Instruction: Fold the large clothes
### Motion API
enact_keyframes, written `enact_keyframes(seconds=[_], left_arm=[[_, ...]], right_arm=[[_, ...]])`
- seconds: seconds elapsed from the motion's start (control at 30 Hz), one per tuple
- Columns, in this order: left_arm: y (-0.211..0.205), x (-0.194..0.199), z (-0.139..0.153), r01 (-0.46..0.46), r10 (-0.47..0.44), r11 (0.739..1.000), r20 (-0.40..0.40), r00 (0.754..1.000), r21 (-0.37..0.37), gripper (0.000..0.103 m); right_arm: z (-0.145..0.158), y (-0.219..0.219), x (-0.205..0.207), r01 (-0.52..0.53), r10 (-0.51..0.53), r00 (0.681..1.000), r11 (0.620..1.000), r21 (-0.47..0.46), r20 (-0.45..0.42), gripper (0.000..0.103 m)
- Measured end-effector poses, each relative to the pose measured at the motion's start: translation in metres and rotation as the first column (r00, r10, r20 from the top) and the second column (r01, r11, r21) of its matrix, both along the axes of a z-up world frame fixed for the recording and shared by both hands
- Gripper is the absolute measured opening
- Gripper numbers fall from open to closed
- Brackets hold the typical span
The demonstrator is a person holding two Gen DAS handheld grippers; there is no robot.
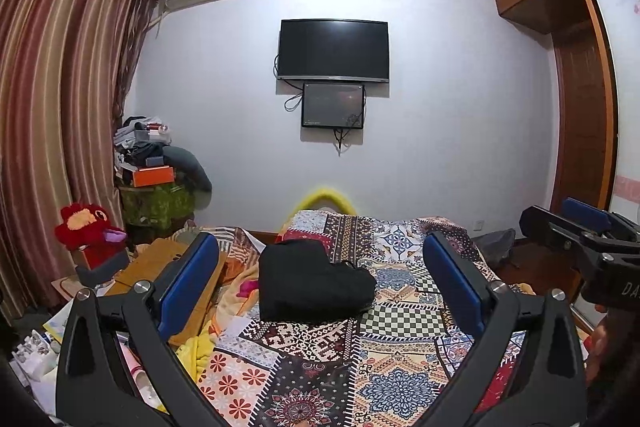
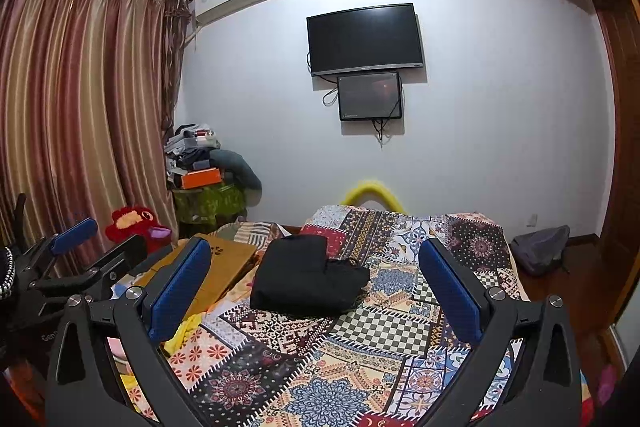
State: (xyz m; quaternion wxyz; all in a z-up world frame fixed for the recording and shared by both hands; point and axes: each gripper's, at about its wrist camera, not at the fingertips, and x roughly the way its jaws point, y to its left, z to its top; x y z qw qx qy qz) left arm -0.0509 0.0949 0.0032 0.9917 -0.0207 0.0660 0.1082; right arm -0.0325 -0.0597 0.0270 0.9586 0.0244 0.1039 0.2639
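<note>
Both of your tools are released and empty: the left tool point(image 1: 320, 291) has its blue pads spread wide with nothing between them, and the right tool point(image 2: 316, 291) is spread the same way. You are carrying them level above the near end of the bed point(image 1: 400, 359), side by side and pointed down its length toward the wall with the television point(image 1: 333, 49); from the left wrist view the right tool point(image 1: 576, 223) shows at the bed's right edge, and from the right wrist view the left tool point(image 2: 80, 243) shows off its left edge. Neither touches anything. The black garment point(image 1: 312, 285) lies about midway along the bed on the patchwork cover, well ahead of both tools, already gathered into a compact, thick bundle with a rounded lobe on its right side. Judge it soft and limp, light enough for one tool but prone to sag and slide out of its layers if you pinch only the top ply. Its dark cloth hides the edges, so where a hem or corner lies cannot be told from here. Take hold low at the bundle's near corners, one tool on each, pinching through all layers together
</note>
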Motion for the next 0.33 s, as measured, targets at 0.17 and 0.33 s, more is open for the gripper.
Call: enact_keyframes(seconds=[0.17, 0.33], left_arm=[[0.0003, 0.0025, -0.0018, -0.004, 0.004, 1.000, -0.004, 1.000, 0.000, 0.103], [0.0028, 0.0065, -0.0036, 0.003, -0.004, 1.000, -0.014, 1.000, -0.008, 0.103]], right_arm=[[-0.0008, 0.0007, 0.0026, 0.001, -0.001, 1.000, 1.000, -0.003, -0.005, 0.103], [-0.0023, 0.0014, 0.0042, 0.000, 0.000, 1.000, 1.000, -0.001, -0.015, 0.103]])
